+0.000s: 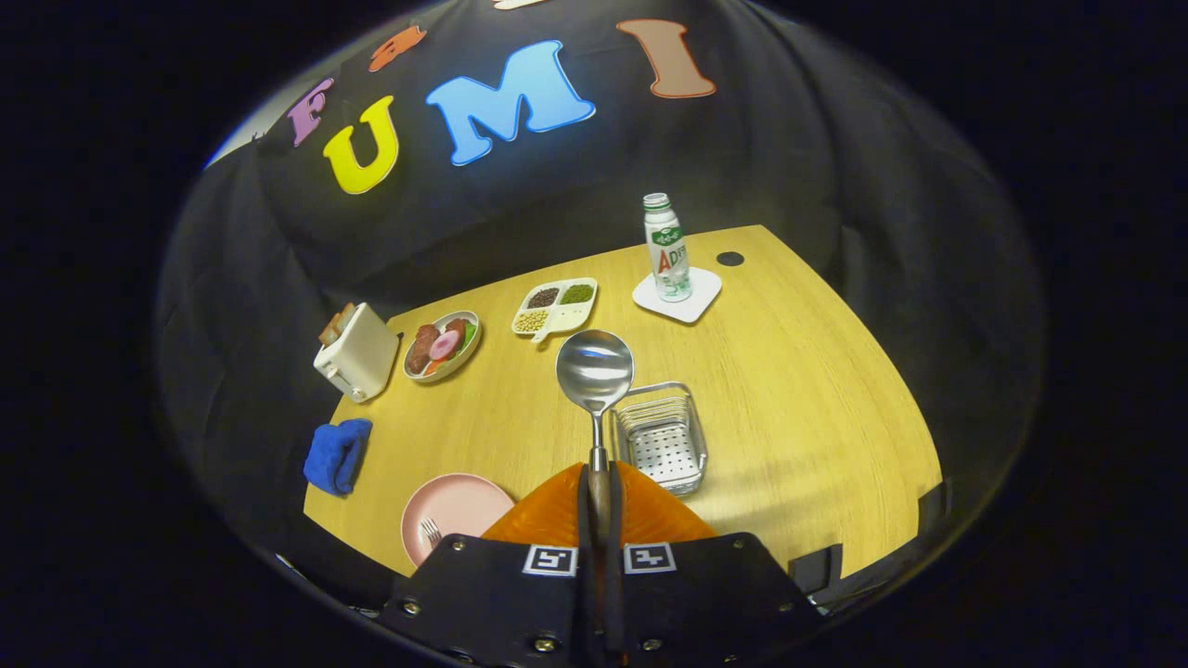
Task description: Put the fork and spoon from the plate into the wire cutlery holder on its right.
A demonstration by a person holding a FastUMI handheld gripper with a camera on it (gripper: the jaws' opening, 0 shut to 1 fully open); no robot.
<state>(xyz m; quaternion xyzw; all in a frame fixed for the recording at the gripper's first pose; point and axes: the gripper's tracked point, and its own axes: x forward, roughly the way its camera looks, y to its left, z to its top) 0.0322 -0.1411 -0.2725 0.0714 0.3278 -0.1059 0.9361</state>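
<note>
Gripping the spoon (595, 371) by its handle, the tool (600, 506) has its 2 fingers pressed together on that handle, and the spoon points straight ahead from between them, bowl out front and held up above the worktop (817, 390). The shiny bowl shows over the far left corner of the wire cutlery holder (661, 436), which sits on the worktop just ahead of the fingers and a touch to their right. Nothing lies inside the holder that I can make out; its perforated floor shows bare.

Down at the near left, the pink plate (450, 510) sits close to the worktop's near edge, partly hidden behind the tool's body. The fork (431, 532) lies on that plate, tines visible at the near side.

Further out, a blue cloth (338, 455) is bunched at the left edge. Beyond it stands a cream toaster (355, 353) with slices poking from the top. Right of the toaster sits a bowl of toy food (442, 345), then a white divided tray (554, 309) with 3 kinds of beans or grains in its compartments. At the far right a bottle (666, 249) stands upright on a white square coaster (678, 294), with a small dark round hole (729, 259) in the worktop beside it.
</note>
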